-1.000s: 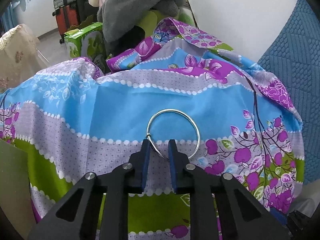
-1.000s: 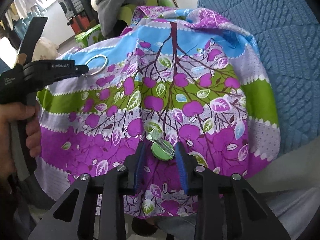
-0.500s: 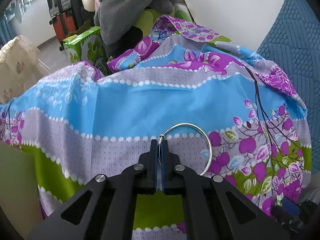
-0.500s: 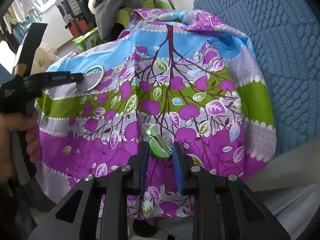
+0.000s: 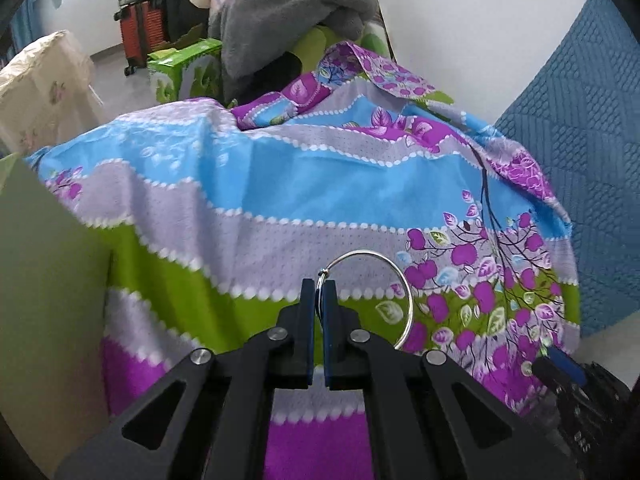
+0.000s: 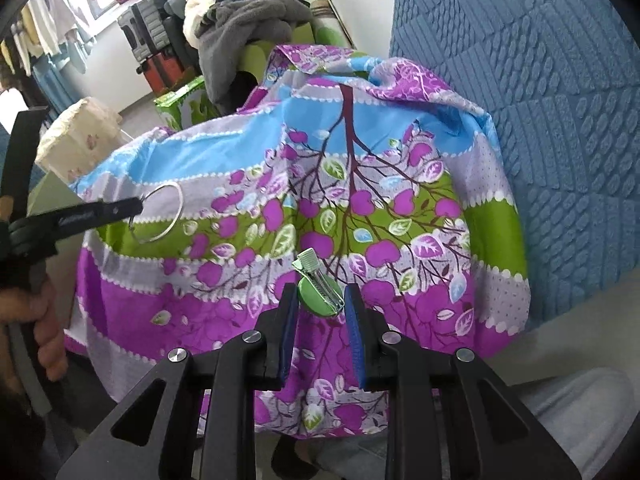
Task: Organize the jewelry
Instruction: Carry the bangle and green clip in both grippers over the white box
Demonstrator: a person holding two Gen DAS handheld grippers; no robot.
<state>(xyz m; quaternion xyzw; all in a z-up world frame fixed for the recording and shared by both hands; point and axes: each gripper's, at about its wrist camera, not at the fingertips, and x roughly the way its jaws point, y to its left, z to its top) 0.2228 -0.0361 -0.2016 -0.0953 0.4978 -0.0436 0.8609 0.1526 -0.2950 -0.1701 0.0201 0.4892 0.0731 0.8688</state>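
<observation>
A thin silver bangle [image 5: 376, 292] hangs clear of the flowered cloth [image 5: 248, 200], pinched at its rim by my left gripper [image 5: 319, 285], which is shut on it. From the right wrist view the same bangle [image 6: 162, 214] dangles at the tip of the left gripper [image 6: 138, 205], held by a hand at the left edge. My right gripper [image 6: 320, 294] is shut on a round green hair clip [image 6: 319, 294] with a metal clasp, raised a little above the purple part of the cloth [image 6: 360, 184].
The cloth covers a raised surface beside a blue quilted panel [image 6: 520, 80]. Behind it lie a pile of grey clothing [image 5: 288, 4], a green box [image 5: 184, 68], suitcases and a cream-covered object [image 5: 44, 80]. A pale green board [image 5: 44, 300] stands at the left.
My left gripper closed on the bangle and lifted it off the cloth, drawing it back toward the green stripe. The right gripper tightened on the green clip and raised it slightly.
</observation>
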